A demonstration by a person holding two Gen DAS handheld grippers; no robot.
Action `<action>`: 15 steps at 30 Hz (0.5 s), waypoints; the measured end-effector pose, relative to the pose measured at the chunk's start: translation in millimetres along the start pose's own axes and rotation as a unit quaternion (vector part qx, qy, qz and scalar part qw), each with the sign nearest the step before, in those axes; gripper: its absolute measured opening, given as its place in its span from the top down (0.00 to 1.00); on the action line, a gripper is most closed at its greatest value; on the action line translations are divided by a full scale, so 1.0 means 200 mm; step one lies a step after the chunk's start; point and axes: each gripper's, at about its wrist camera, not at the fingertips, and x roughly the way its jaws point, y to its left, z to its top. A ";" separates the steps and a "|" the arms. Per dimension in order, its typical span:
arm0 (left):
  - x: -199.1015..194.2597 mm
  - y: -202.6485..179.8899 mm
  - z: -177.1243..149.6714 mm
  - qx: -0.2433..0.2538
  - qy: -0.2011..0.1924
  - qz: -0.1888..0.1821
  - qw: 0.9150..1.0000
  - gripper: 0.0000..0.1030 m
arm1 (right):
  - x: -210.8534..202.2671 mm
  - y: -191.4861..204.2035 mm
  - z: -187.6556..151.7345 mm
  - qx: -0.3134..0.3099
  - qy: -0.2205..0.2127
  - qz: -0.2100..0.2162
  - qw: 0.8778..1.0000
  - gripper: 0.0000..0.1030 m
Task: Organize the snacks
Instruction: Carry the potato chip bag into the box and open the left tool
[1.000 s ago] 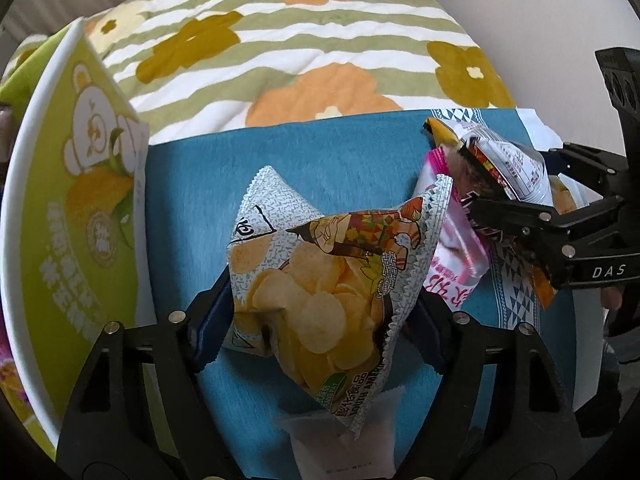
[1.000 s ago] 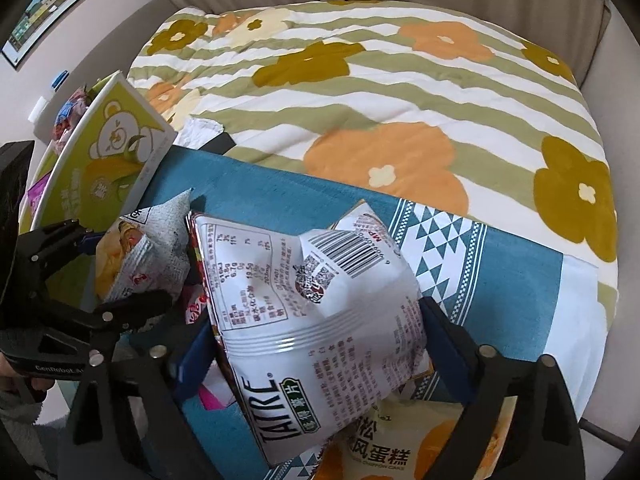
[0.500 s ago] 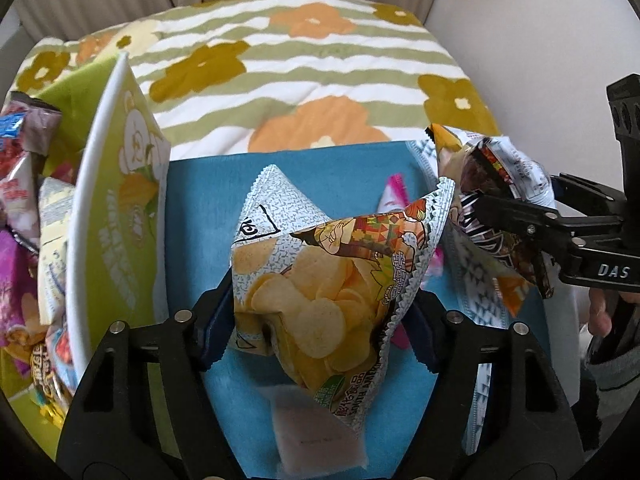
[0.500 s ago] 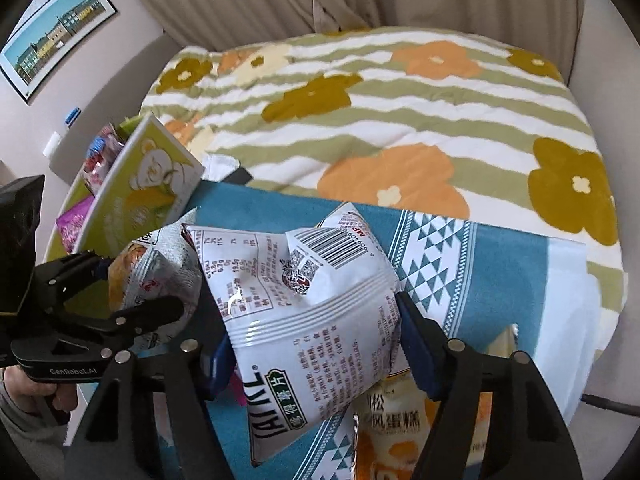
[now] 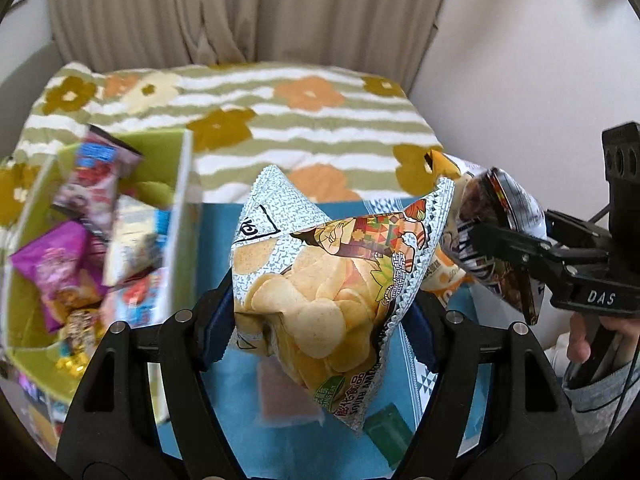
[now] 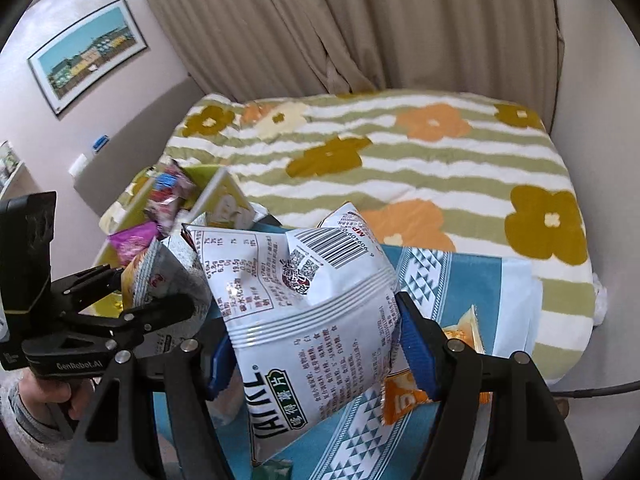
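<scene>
My left gripper (image 5: 316,320) is shut on a grey potato chip bag (image 5: 320,280) with yellow chips printed on it, held in the air above the blue cloth (image 5: 220,220). It also shows in the right wrist view (image 6: 160,276). My right gripper (image 6: 312,344) is shut on a white chip bag (image 6: 304,304) with a barcode, also lifted; this bag shows at the right of the left wrist view (image 5: 500,240). A green box (image 5: 176,184) holding several snack packs stands to the left of both.
An orange snack pack (image 6: 404,396) lies on the blue patterned cloth under the right gripper. A pink pack (image 5: 280,396) and a small green piece (image 5: 388,436) lie under the left gripper. The flowered striped blanket (image 6: 400,160) and curtains are behind.
Both grippers have risen with their bags, so the cloth looks farther below. The left view has swung so that the inside of the green box shows.
</scene>
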 end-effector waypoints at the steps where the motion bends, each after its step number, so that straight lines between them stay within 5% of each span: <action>1: -0.05 0.02 0.00 -0.003 -0.007 0.007 1.000 0.33 | -0.03 0.03 0.00 -0.005 -0.005 0.007 1.000 0.35; 8: -0.34 0.23 -0.04 -0.028 -0.037 0.053 0.997 0.33 | -0.12 0.30 0.05 -0.033 -0.035 0.048 0.998 0.35; 15: -0.42 0.62 -0.05 -0.052 -0.040 0.087 0.994 0.33 | -0.04 0.57 0.13 -0.058 -0.044 0.074 0.995 0.35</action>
